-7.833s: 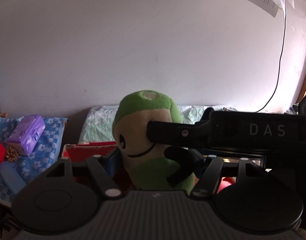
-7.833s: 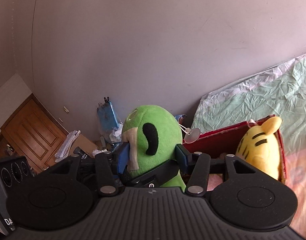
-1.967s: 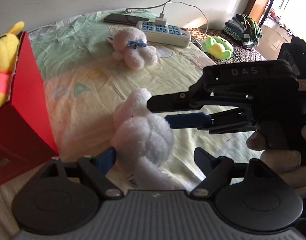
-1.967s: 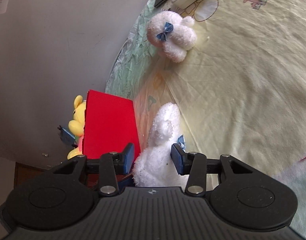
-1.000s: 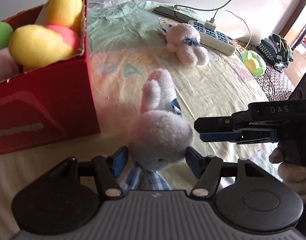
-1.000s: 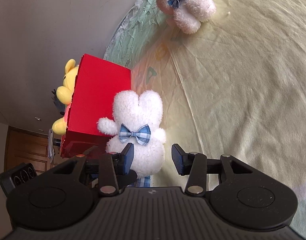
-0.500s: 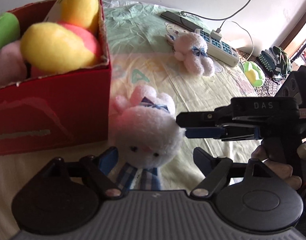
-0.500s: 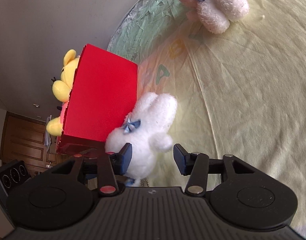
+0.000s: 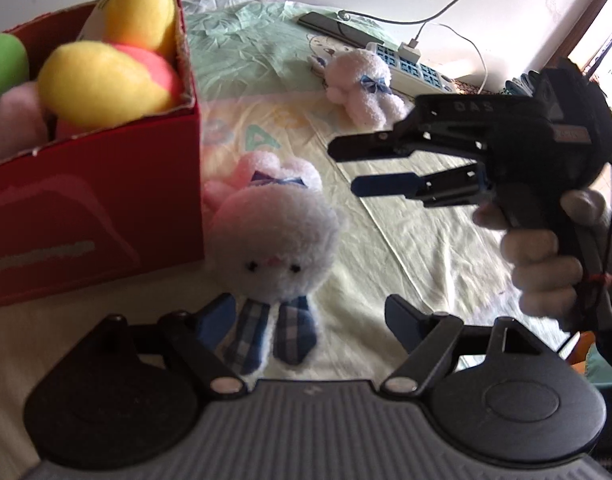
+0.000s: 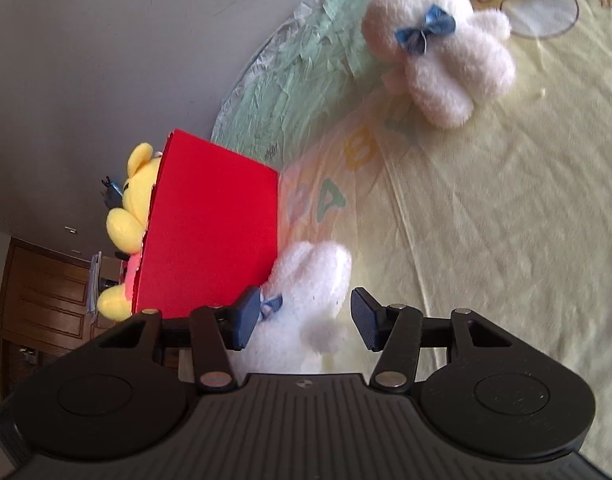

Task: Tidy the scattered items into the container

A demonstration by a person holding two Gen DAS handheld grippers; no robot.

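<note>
The red box (image 9: 94, 200) stands on the yellow bedsheet (image 9: 406, 240), and it is nearly full. Inside it a yellow plush toy (image 9: 106, 76) with a pink part lies on top, a second yellow shape with ears rises behind it, a green plush (image 9: 4, 68) shows at the far left edge, and a pale pink soft thing (image 9: 14, 128) fills the near corner. From the right wrist view only the plain red outer wall (image 10: 214, 232) is seen, with the yellow toy (image 10: 132, 208) looking over the rim.

The white rabbit plush (image 9: 274, 240) lies on the sheet just beside the box, not in it (its ears reach toward the box corner, its checked blue legs point to the camera). The left gripper (image 9: 310, 316) has its jaws spread wide; the rabbit's legs are between them, near the left finger, but the pads do not press on the toy. The right gripper (image 10: 302, 316) is opening its jaws at this moment; the rabbit (image 10: 306, 300) is between them, very close to the left finger, while the right finger stands clear of it. In the left wrist view this gripper (image 9: 342, 172), held by a hand (image 9: 546, 256), points toward the rabbit.

A second white plush (image 9: 364, 88) with a blue bow lies well apart, near a power strip (image 9: 410, 66).
</note>
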